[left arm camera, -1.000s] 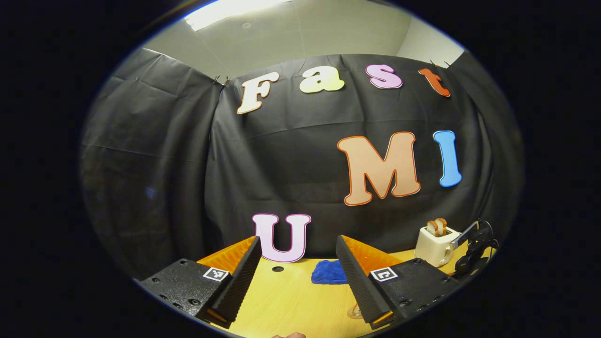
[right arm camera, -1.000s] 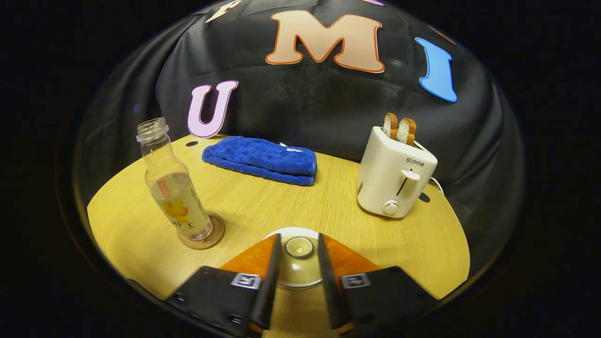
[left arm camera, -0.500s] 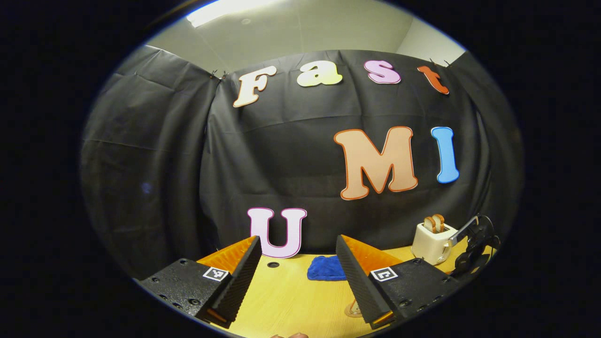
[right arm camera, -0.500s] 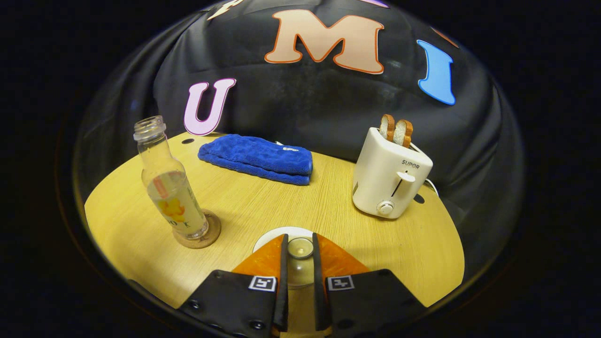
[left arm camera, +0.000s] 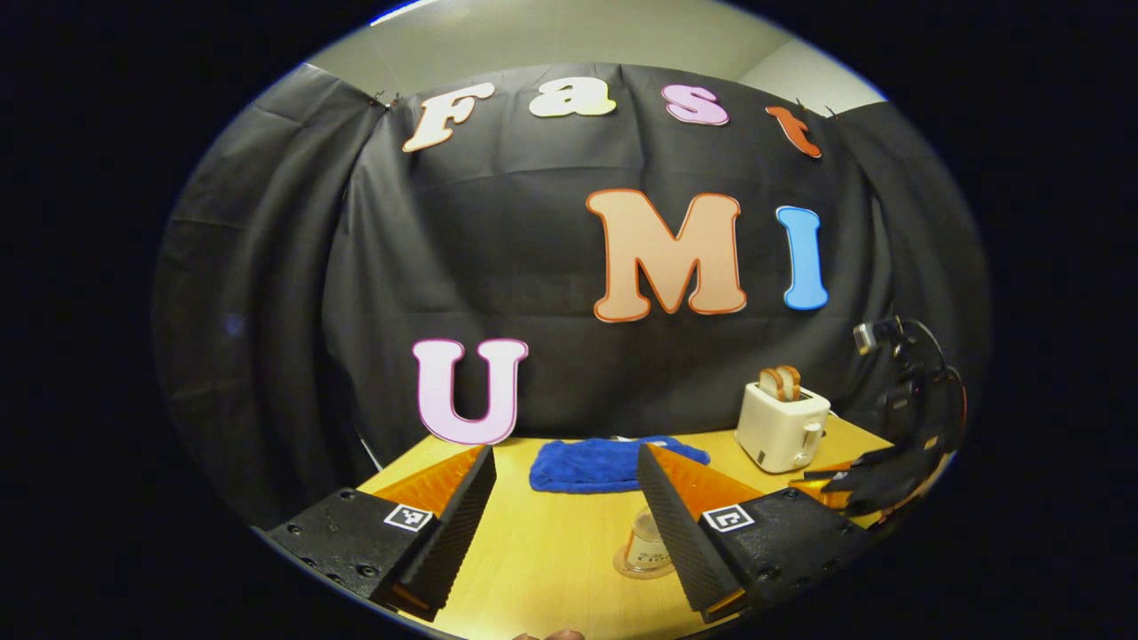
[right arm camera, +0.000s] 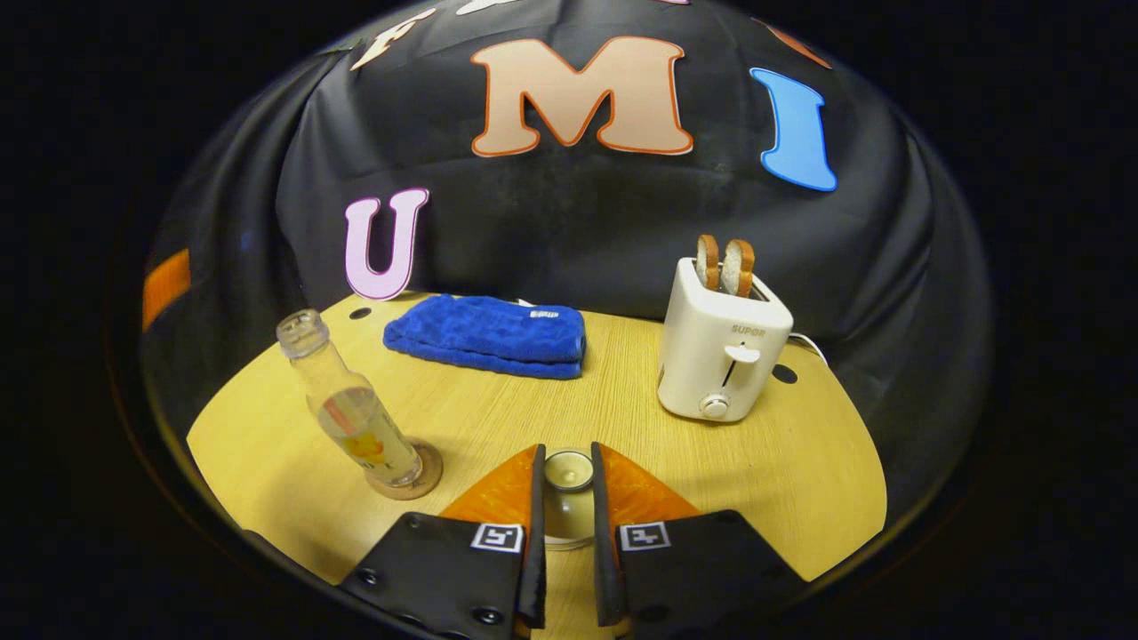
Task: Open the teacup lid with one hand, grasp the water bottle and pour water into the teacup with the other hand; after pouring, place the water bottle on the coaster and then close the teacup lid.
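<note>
Pinching the teacup lid (right arm camera: 568,469) by its knob, the right claw (right arm camera: 566,498) holds it above the counter (right arm camera: 622,427), probably to uncover the cup. The left claw (left arm camera: 560,524) is spread near the water bottle (right arm camera: 354,413), which stands on its coaster (right arm camera: 425,473).

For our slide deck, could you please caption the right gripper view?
Right gripper shut on the teacup lid, with the water bottle standing on its coaster.
</note>
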Action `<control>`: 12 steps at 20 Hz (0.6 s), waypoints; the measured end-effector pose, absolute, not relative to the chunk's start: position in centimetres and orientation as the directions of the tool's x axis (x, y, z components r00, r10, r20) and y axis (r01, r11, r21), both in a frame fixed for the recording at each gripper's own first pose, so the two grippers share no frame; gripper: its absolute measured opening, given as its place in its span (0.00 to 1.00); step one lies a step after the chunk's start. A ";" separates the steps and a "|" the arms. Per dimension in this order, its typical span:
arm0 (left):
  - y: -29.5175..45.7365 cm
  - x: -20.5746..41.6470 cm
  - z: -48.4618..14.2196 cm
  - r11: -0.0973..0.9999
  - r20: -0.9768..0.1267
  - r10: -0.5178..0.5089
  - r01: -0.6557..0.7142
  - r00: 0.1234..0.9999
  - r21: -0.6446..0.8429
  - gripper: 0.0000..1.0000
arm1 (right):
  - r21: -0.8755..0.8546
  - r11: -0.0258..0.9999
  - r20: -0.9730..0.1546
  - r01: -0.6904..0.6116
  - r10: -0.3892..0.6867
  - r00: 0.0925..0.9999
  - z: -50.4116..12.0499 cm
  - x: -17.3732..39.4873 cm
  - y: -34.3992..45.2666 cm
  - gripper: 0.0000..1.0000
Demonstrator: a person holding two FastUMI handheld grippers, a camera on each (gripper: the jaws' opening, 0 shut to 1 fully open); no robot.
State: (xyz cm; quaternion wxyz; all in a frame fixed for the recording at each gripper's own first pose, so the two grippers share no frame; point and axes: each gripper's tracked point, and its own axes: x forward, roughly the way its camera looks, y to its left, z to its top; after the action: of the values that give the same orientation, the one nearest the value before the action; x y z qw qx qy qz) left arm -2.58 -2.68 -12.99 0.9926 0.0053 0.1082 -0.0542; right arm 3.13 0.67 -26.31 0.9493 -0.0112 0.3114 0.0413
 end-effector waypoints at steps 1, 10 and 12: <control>-3.2 -2.6 -13.9 0.992 -0.227 -0.124 0.125 0.966 -0.014 0.94 | 0.006 0.997 -0.586 -0.078 0.067 0.807 -25.7 3.1 0.3 0.25; -7.1 -3.2 -23.0 0.962 -0.346 -0.270 0.266 0.899 -0.059 0.94 | 0.017 0.999 -0.584 -0.032 0.035 0.811 -22.6 1.6 -2.0 0.23; -7.7 -3.4 -25.0 0.954 -0.374 -0.293 0.297 0.880 -0.049 0.94 | -0.002 1.000 -0.585 -0.021 0.016 0.811 -22.1 1.2 -2.8 0.23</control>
State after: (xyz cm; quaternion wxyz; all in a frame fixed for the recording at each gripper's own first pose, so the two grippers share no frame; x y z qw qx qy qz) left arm -3.41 -7.73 -25.02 0.9694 0.0049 0.1924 -0.1521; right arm 1.18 -2.78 -22.13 0.9515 -0.0040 0.3075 0.0097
